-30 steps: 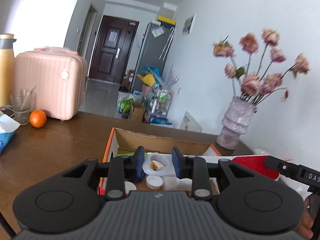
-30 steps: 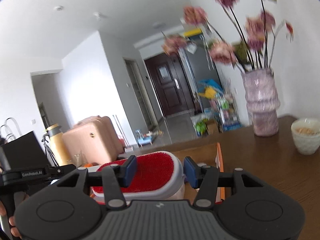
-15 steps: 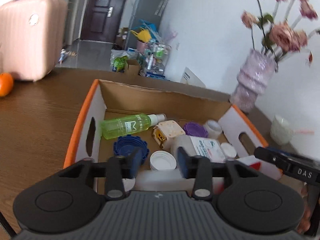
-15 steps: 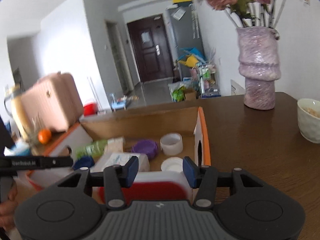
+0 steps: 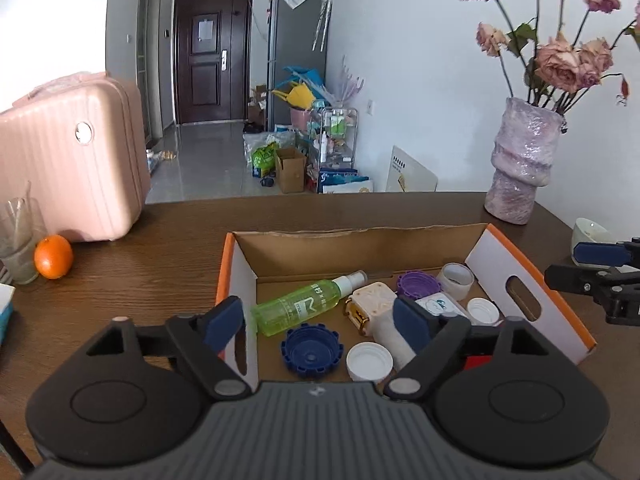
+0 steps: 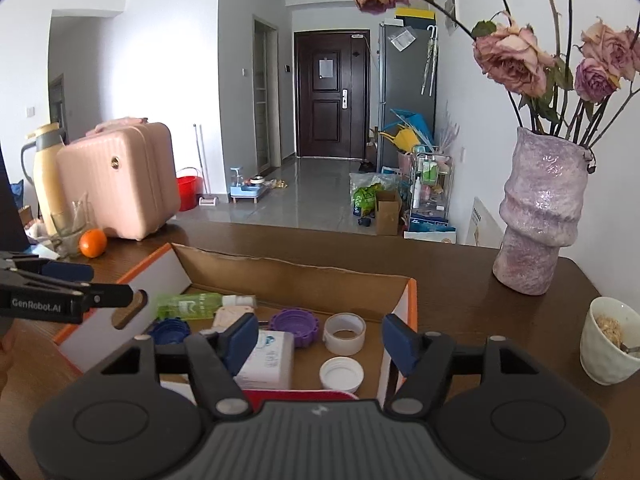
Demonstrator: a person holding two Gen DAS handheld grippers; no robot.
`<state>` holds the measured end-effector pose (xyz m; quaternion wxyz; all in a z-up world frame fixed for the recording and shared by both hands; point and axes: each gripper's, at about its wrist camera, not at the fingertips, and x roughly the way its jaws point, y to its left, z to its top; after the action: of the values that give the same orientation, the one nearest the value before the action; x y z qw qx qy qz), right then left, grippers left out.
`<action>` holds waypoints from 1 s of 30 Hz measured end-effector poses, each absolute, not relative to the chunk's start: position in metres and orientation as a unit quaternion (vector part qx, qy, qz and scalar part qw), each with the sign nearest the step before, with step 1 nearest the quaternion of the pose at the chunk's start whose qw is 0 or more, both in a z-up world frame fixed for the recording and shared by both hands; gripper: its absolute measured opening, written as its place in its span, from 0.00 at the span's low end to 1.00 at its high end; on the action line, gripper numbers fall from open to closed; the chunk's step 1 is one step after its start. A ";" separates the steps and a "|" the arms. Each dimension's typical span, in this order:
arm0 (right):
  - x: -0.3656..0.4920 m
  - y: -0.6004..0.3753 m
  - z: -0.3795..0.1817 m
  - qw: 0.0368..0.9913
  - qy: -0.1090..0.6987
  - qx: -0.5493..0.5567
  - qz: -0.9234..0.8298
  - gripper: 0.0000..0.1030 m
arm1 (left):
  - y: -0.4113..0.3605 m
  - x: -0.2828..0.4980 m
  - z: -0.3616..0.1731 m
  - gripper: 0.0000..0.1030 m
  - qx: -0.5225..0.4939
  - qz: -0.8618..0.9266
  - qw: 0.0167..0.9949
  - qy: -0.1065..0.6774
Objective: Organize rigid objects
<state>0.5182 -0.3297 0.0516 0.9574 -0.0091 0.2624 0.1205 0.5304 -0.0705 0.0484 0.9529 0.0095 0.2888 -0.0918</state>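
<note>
Dark wooden table [image 5: 120, 292], bearing an open cardboard box with orange-edged white sides [image 5: 528, 280] at centre. Inside, toward 12 o'clock: lime-green plastic spray bottle [image 5: 296, 307] lying flat, long axis running from 7 to 1 o'clock in the left wrist view, white nozzle toward 1 o'clock. Red-faced white-rimmed brush [image 6: 300, 395] at 6 o'clock of the box floor, mostly hidden under the tool body; orientation not readable. Blue ridged cap [image 5: 311, 348] and white screw cap [image 5: 369, 361] just beside it.

Left gripper [image 5: 318, 318]: jaws opening, wide, nothing between the pads. Right gripper [image 6: 316, 340]: jaws opening, astride the box's right wall, gripping nothing.

Risks, judged: right jaw catching the orange-edged wall on withdrawal and dragging the box; brush settling tilted on the loose caps.
</note>
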 end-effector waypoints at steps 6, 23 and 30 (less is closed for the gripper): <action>0.477 -0.326 0.071 0.962 0.241 -0.016 0.131 0.73 | -0.064 0.487 0.069 0.90 0.010 -0.065 0.964 0.259; 0.306 -0.343 0.064 0.984 0.105 0.018 0.142 0.86 | -0.073 0.292 0.077 1.00 0.028 -0.021 0.993 0.111; 0.249 -0.359 0.032 0.984 0.098 0.016 0.149 0.86 | -0.073 0.227 0.048 1.00 0.007 0.006 0.995 0.101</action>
<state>0.2486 -0.3588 0.0317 0.9838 0.0157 0.0981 0.1493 0.2270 -0.0728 0.0483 0.9948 0.0068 0.1011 0.0060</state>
